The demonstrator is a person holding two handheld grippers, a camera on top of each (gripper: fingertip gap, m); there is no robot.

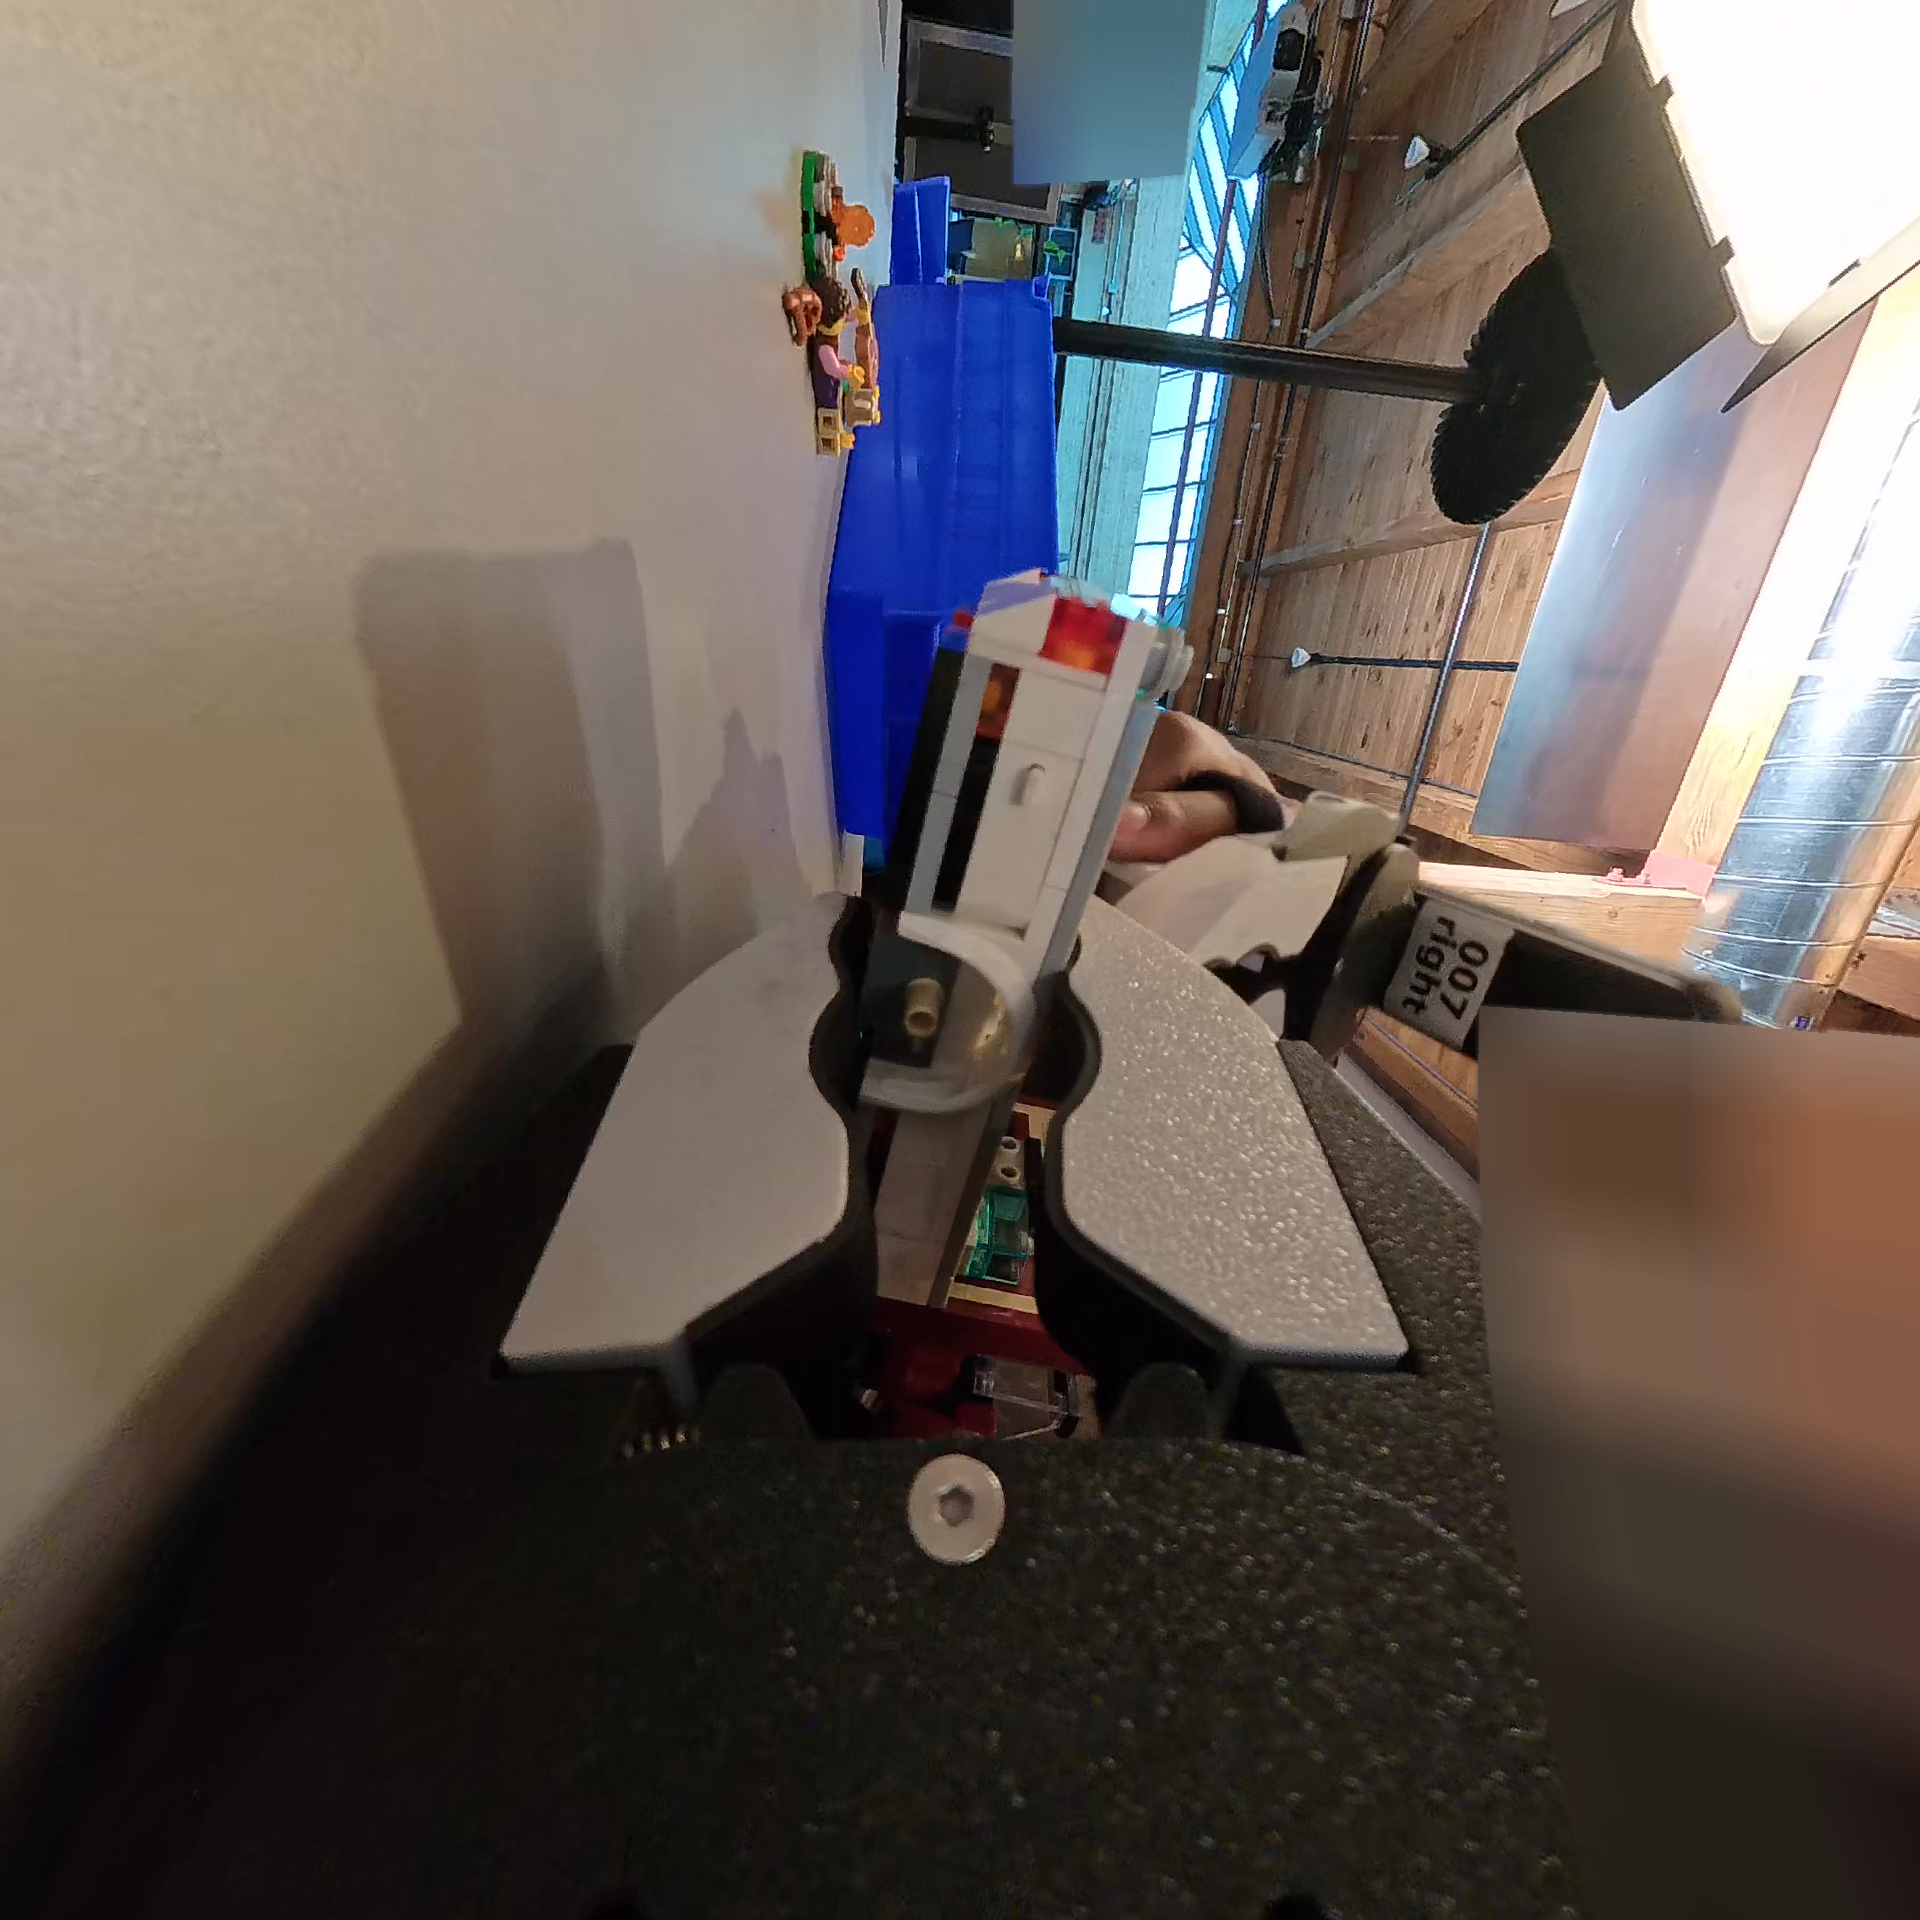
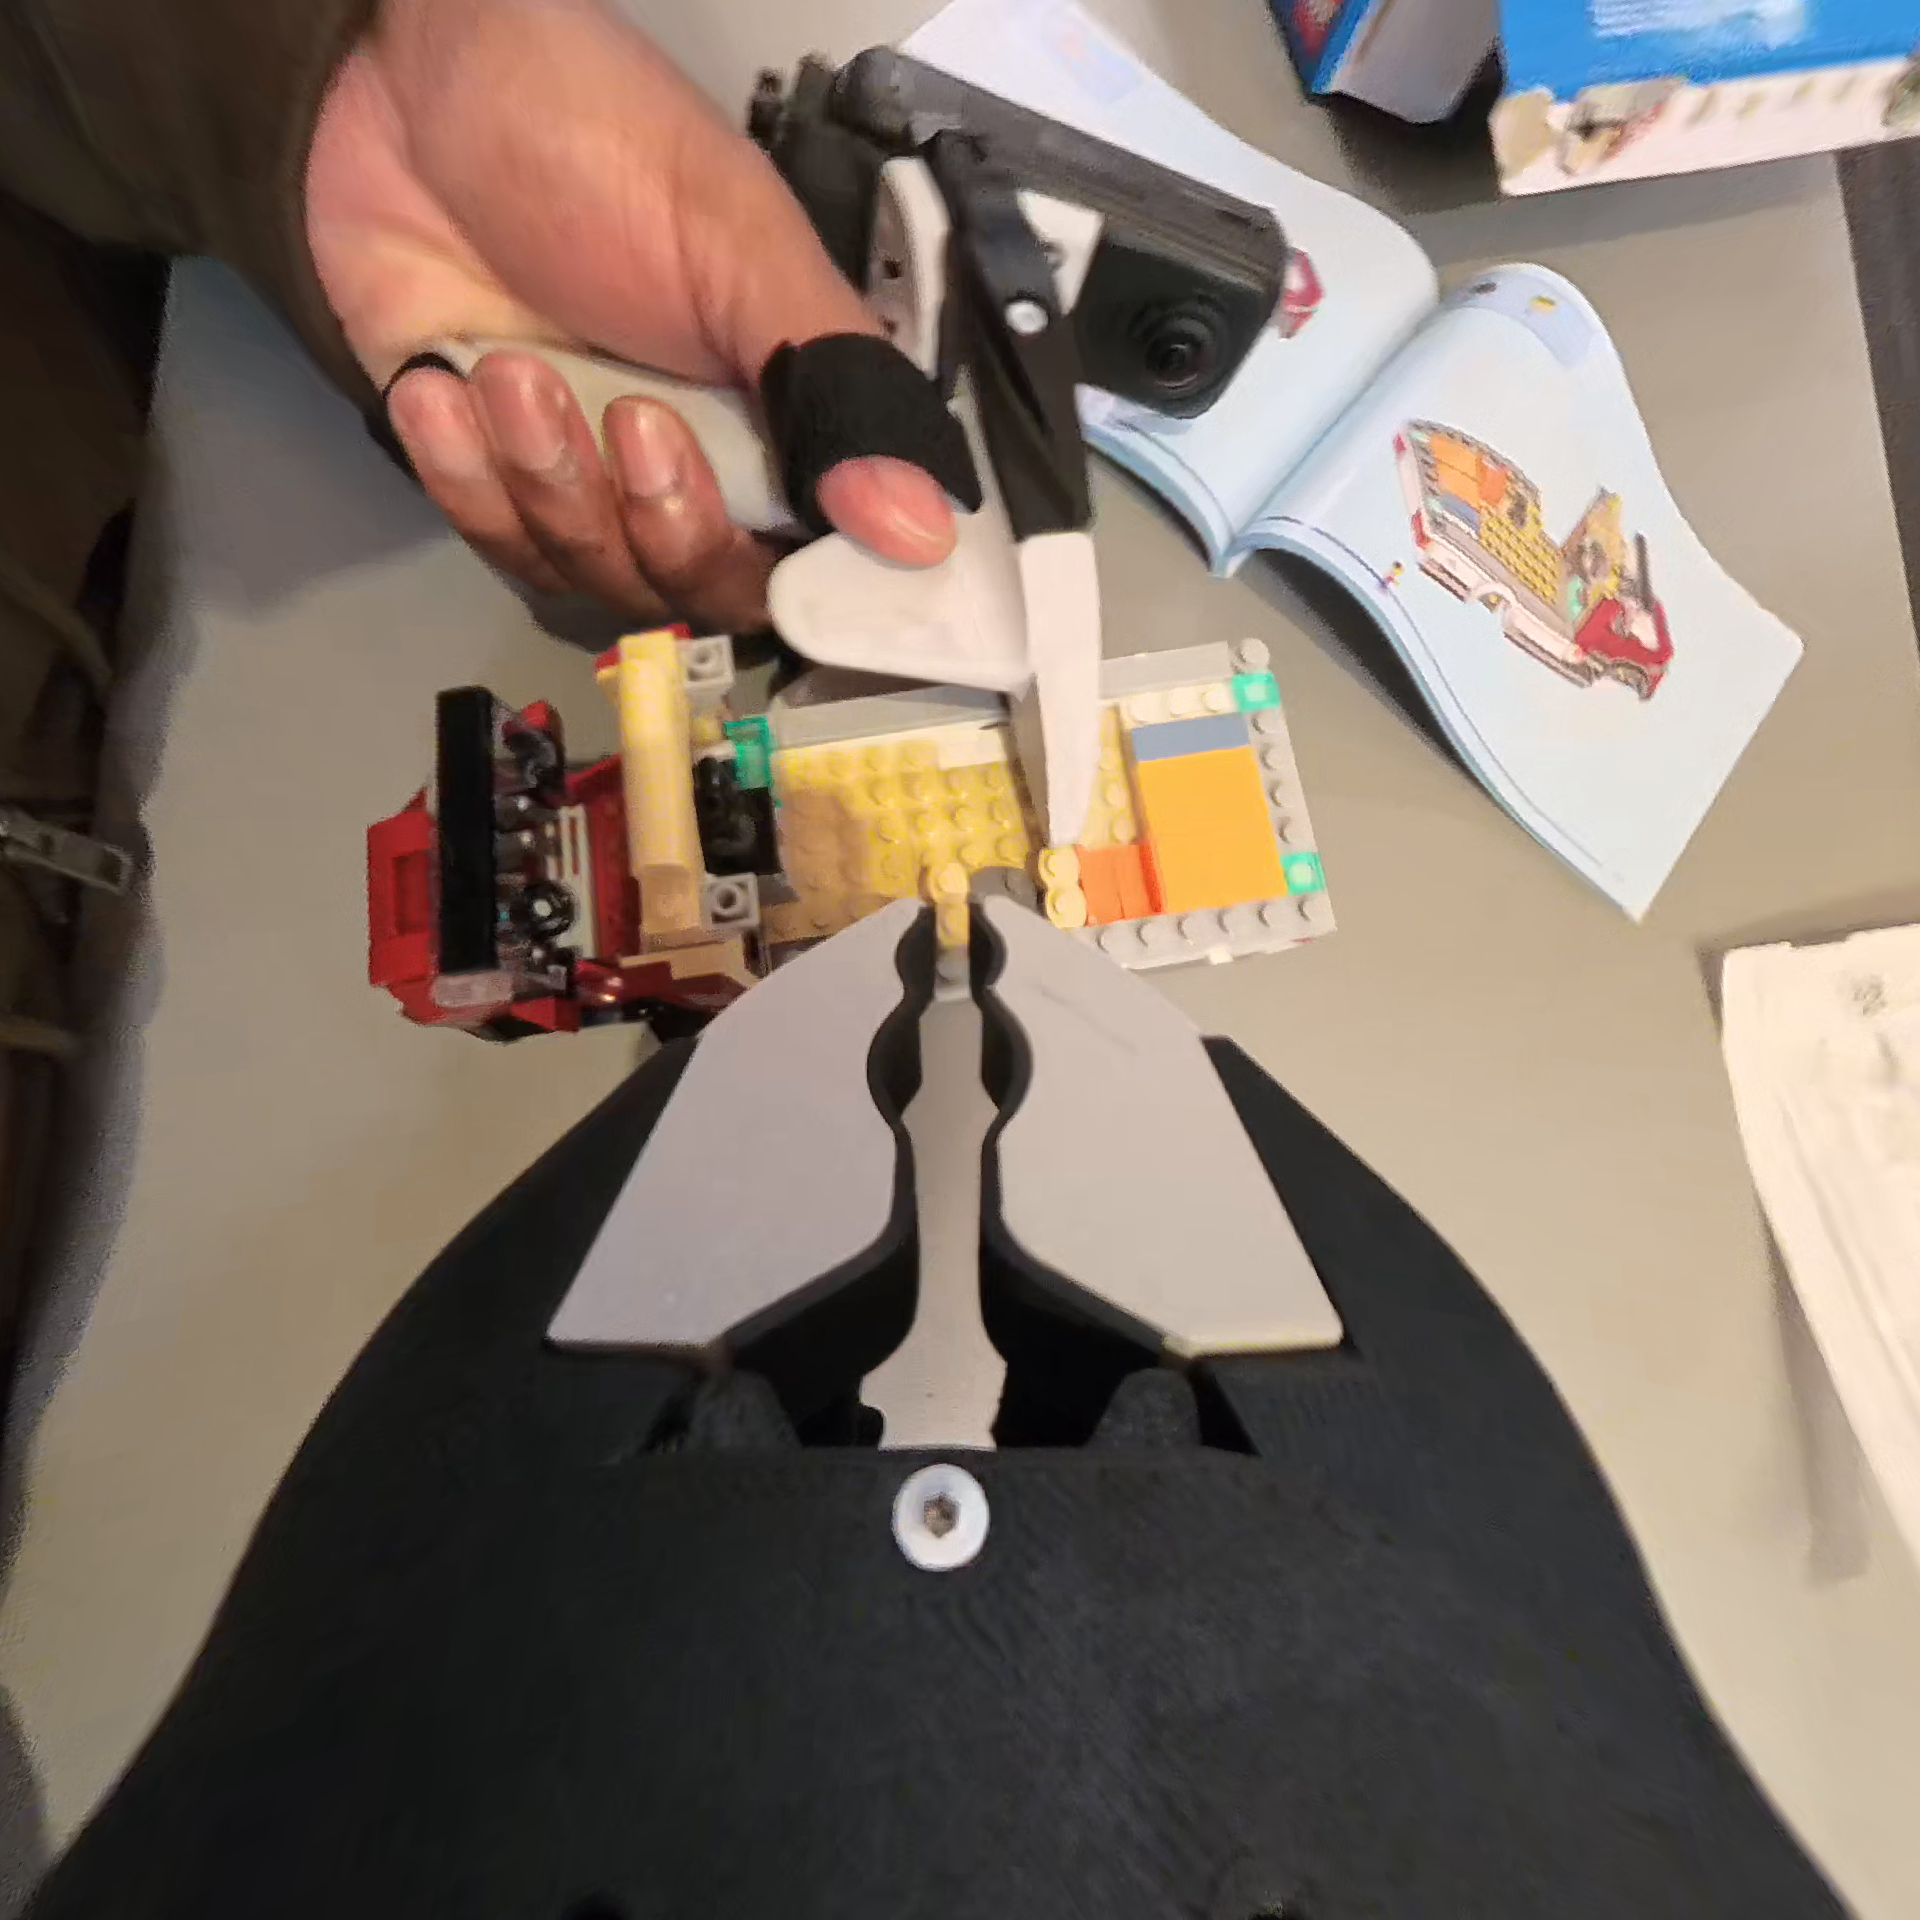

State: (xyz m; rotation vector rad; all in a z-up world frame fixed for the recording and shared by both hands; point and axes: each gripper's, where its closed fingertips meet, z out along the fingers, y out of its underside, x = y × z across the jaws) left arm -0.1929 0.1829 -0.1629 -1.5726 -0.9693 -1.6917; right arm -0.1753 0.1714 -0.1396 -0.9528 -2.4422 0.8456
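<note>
Grey fingers of the left gripper [image 1: 951,1023] are clamped on a brick-built camper model [image 2: 862,821], pads pressing both sides of its white-and-grey wall section [image 1: 1023,790]. From the right gripper's camera the same model lies on the grey table [image 2: 1455,1195] just ahead of the fingertips: red cab [image 2: 488,862] to the left, yellow studded floor [image 2: 894,810] in the middle, orange tile [image 2: 1210,821] to the right.

Right gripper [image 2: 951,935] is nearly closed, its tips nipping a small yellow brick piece [image 2: 951,909] at the near edge of the floor; the pads look to be touching it, though blur makes it hard to be sure.

A hand [image 2: 582,343] holds the left gripper's handle beyond the model. Open instruction booklet [image 2: 1507,582] lies ahead and right. Blue bins [image 1: 945,499] and a small minifigure group [image 1: 836,312] sit ahead of the left gripper.
</note>
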